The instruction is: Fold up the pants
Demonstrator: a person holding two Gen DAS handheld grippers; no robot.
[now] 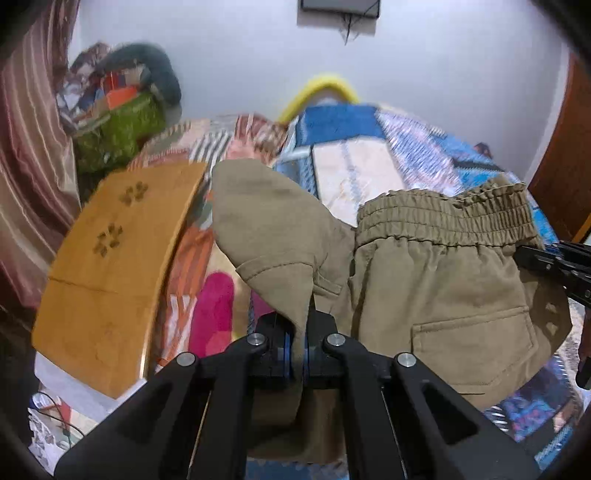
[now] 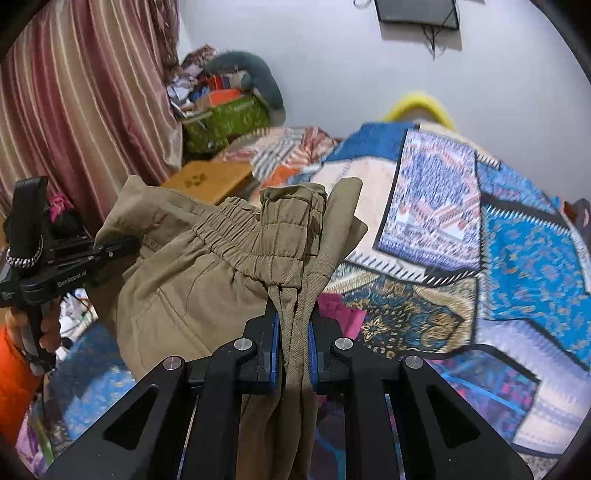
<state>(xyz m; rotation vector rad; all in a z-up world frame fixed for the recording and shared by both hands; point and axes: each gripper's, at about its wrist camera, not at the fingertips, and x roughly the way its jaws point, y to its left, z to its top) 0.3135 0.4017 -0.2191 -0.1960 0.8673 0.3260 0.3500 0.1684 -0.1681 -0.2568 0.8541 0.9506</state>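
The khaki pants (image 1: 436, 280) with an elastic waistband (image 1: 443, 218) hang in the air between my two grippers, above a patchwork bedspread (image 1: 417, 155). My left gripper (image 1: 297, 350) is shut on a hem fold of the pants. My right gripper (image 2: 293, 350) is shut on bunched fabric at the waistband end of the pants (image 2: 229, 266). The right gripper shows at the right edge of the left wrist view (image 1: 554, 266). The left gripper shows at the left of the right wrist view (image 2: 110, 251), held by a hand.
A yellow-brown board with paw prints (image 1: 110, 266) lies left of the pants. A striped curtain (image 2: 85, 103) hangs at the left. A green box and clutter (image 2: 225, 118) sit in the far corner. A dark screen (image 2: 417, 11) hangs on the white wall.
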